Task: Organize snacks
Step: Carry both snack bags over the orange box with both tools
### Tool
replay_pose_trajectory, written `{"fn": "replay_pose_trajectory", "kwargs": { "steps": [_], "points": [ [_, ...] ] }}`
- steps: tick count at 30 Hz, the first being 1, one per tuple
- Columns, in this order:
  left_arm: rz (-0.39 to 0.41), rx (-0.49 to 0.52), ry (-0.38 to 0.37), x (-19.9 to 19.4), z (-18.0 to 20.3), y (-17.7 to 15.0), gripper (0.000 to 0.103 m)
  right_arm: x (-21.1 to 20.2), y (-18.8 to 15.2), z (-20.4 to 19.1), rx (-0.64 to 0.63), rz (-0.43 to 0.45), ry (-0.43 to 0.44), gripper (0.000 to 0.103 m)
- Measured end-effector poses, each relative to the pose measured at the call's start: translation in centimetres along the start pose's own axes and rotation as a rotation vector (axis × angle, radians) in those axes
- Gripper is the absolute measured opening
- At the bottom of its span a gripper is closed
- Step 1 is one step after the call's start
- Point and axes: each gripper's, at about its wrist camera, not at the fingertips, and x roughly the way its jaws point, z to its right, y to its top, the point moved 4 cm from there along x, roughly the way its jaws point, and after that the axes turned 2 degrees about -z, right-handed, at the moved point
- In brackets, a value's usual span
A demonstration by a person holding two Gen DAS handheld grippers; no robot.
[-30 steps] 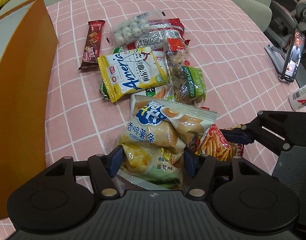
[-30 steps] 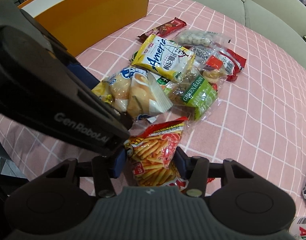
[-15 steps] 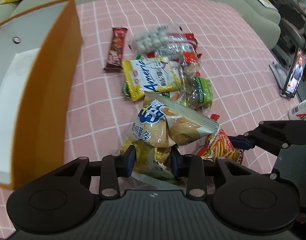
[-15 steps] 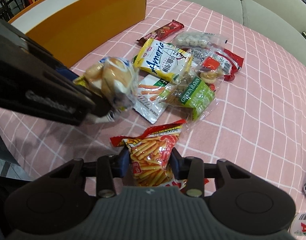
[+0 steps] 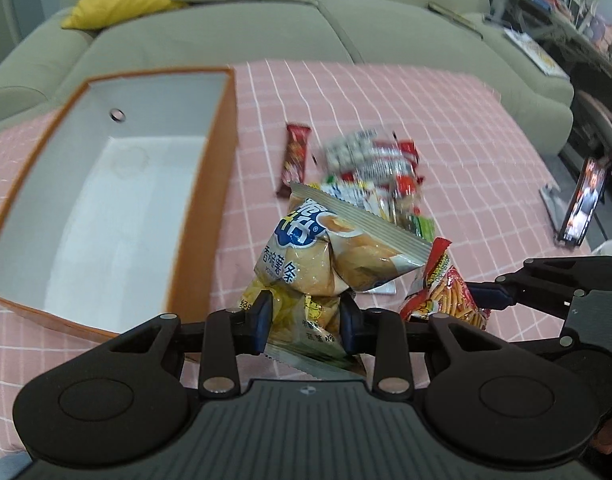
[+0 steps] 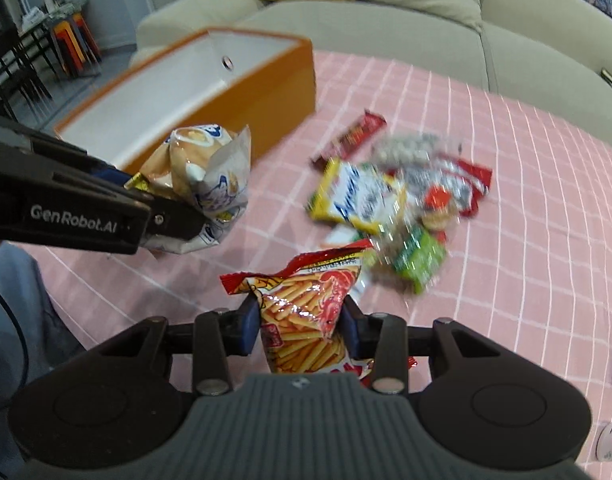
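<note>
Two hand-held claws hang above a worktop covered in pink checked cloth. The left claw pinches a pale potato-stick bag with a yellow packet beneath it. The right claw pinches a red bag of fries-shaped snacks. Both have just closed on their bags. The open orange box, white inside and apparently empty, lies to the left of both claws; the left claw is nearer its long wall. The remaining snack pile sits right of the box, clear of the path.

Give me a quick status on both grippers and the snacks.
Left gripper shut on potato chip bags. Right gripper shut on red fries bag. Orange box open, path clear.
</note>
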Motion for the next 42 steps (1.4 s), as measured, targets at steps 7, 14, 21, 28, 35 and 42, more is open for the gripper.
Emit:
{"fn": "replay_pose_trajectory", "kwargs": {
  "steps": [7, 14, 21, 28, 35, 42],
  "points": [
    [0.086, -0.038, 0.028, -3.8, -2.3, 1.1, 0.037, -2.2, 3.2, -2.0, -0.014, 0.080, 0.060, 0.038],
    [0.138, -0.046, 0.096, -6.5, -6.1, 2.7, 0.037, -3.6, 7.4, -4.7, -0.064, 0.140, 0.119, 0.038],
    [0.131, -0.017, 0.175, -7.3, -9.6, 4.3, 0.037, -3.0, 11.9, -8.5, -0.177, 0.172, 0.162, 0.038],
    [0.023, 0.057, 0.225, -5.2, -12.0, 5.0, 0.037, 0.0, 14.5, -12.6, -0.352, 0.130, 0.168, 0.038],
    [-0.088, 0.105, 0.214, -1.7, -14.2, 4.9, 0.037, 4.1, 15.6, -14.3, -0.503, 0.071, 0.192, 0.038],
    [-0.209, 0.137, 0.184, 1.6, -15.8, 4.5, 0.037, 8.0, 16.3, -14.8, -0.570, -0.013, 0.213, 0.038]
  ]
}}
